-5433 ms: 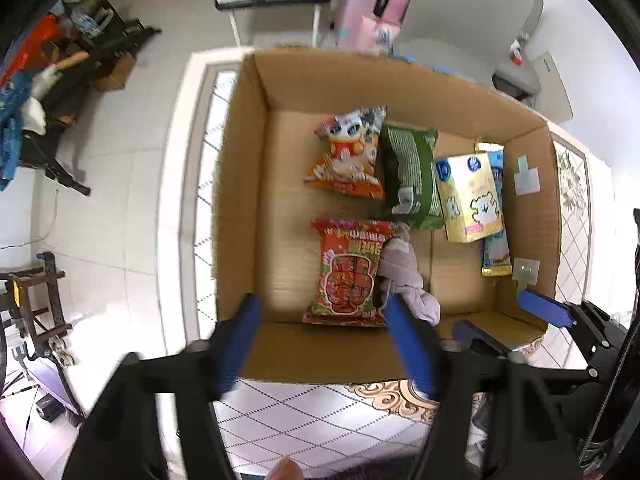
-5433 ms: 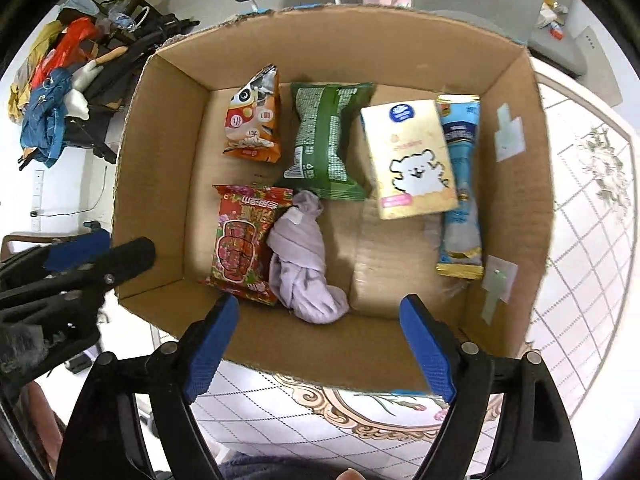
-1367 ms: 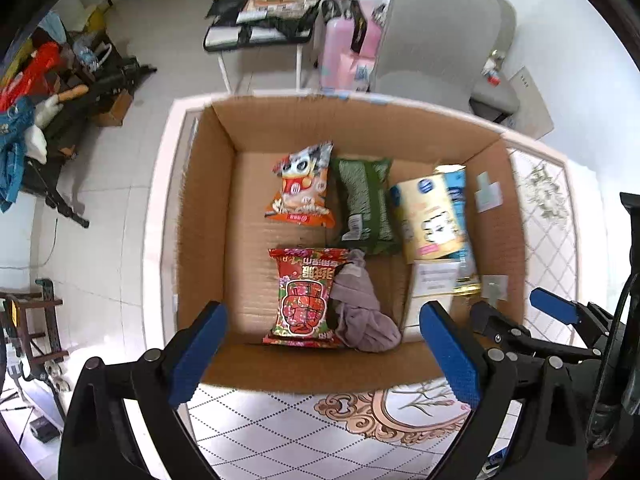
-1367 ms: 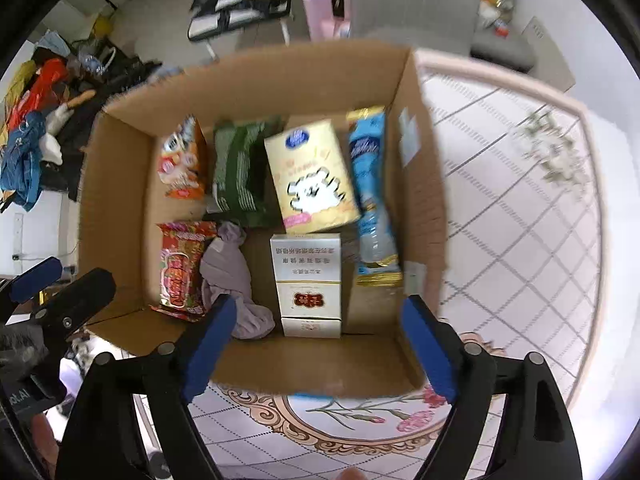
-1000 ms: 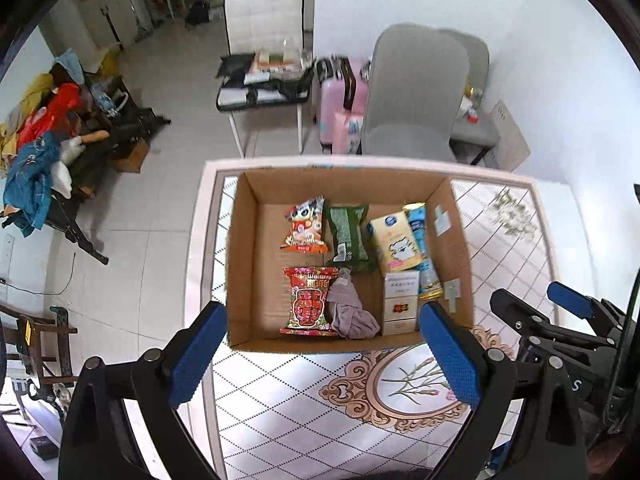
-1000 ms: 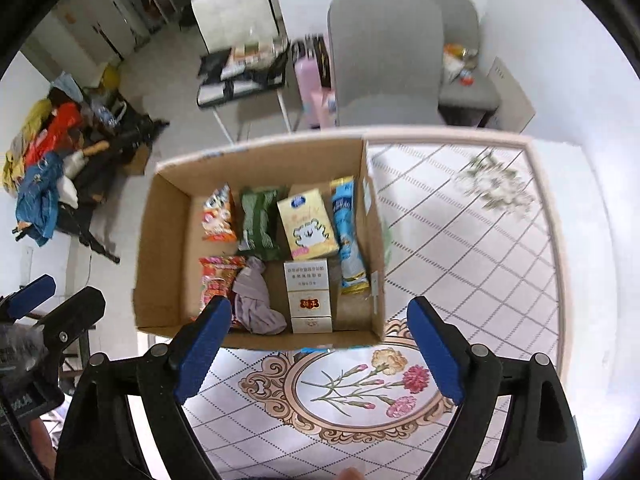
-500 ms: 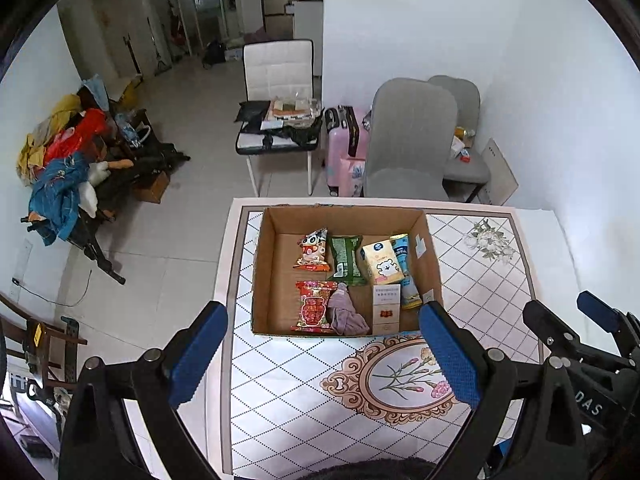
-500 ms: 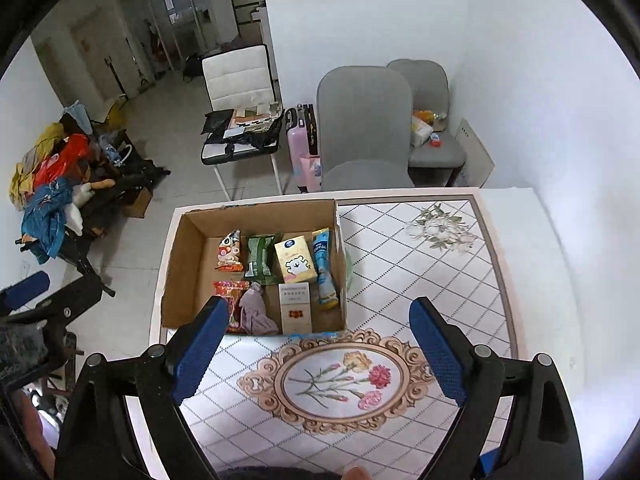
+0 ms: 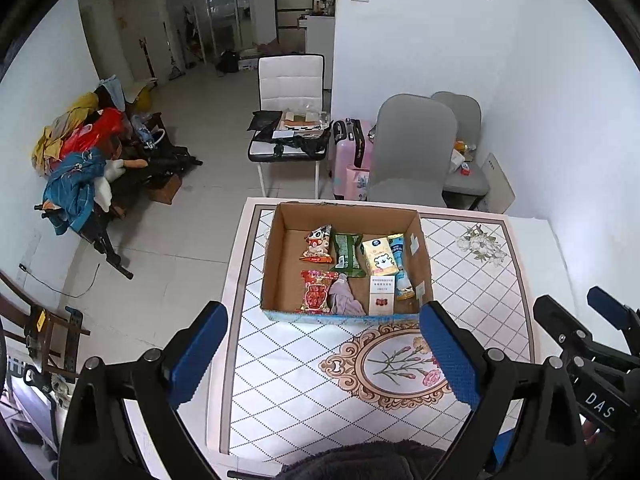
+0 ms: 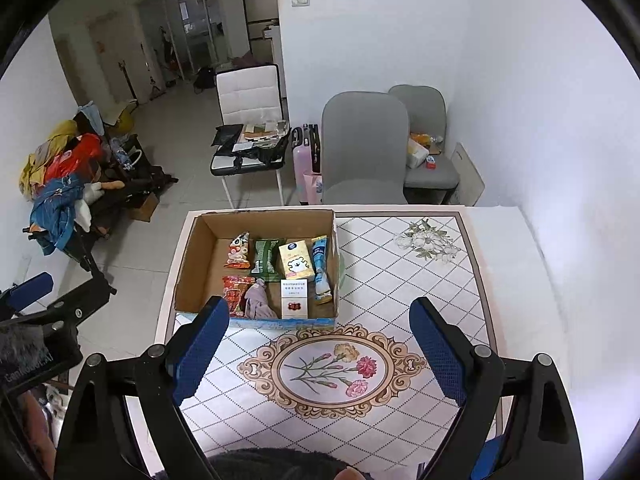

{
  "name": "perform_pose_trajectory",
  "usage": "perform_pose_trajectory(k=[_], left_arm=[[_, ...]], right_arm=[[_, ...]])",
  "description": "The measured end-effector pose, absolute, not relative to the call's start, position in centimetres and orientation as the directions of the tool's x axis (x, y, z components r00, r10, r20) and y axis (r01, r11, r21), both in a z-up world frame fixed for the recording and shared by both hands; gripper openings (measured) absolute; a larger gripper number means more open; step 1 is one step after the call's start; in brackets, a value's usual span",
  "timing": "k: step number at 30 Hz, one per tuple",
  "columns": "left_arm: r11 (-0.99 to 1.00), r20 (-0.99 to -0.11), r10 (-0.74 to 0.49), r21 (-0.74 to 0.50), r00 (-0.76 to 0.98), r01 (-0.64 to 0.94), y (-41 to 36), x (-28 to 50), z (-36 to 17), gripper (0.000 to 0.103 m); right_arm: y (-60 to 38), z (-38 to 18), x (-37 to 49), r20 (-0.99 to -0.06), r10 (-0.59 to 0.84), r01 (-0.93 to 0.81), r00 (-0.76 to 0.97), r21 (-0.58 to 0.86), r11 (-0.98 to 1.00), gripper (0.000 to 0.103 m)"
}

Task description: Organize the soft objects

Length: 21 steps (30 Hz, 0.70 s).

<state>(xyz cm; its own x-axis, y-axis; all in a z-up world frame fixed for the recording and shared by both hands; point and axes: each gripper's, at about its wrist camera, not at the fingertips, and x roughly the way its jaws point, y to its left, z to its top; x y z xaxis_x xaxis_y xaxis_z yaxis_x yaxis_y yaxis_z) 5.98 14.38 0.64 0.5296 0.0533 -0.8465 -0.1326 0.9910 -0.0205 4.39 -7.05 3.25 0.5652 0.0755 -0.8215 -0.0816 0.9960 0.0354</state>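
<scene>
Left gripper [image 9: 324, 354]: fingers spread wide, holding nothing; high above the table [image 9: 472, 292]
Right gripper [image 10: 318, 350]: fingers apart, empty; also well above the table
Cardboard box [image 10: 200, 264]: on the table's far left part; open top
Grey cloth [image 10: 258, 300]: bunched in the box's near row; between red snack bag [image 10: 234, 290] and white carton [image 10: 295, 300]

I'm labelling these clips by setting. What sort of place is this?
Most likely a lived-in home, a dining or living area. A table with a floral patterned cover holds a cardboard box of snacks, dining chairs stand behind it, and clothes are piled by the wall.
</scene>
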Motion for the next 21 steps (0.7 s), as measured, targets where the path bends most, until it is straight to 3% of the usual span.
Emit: perform_pose_trajectory(k=[21], left_arm=[[0.991,-0.843,0.073,-0.001,0.533,-0.137,14.5,4.5,0.5,0.098]], right_arm=[[-7.5,3.8,3.1,-0.821,0.035,-0.053,0.569,0.006,0.999,0.093]])
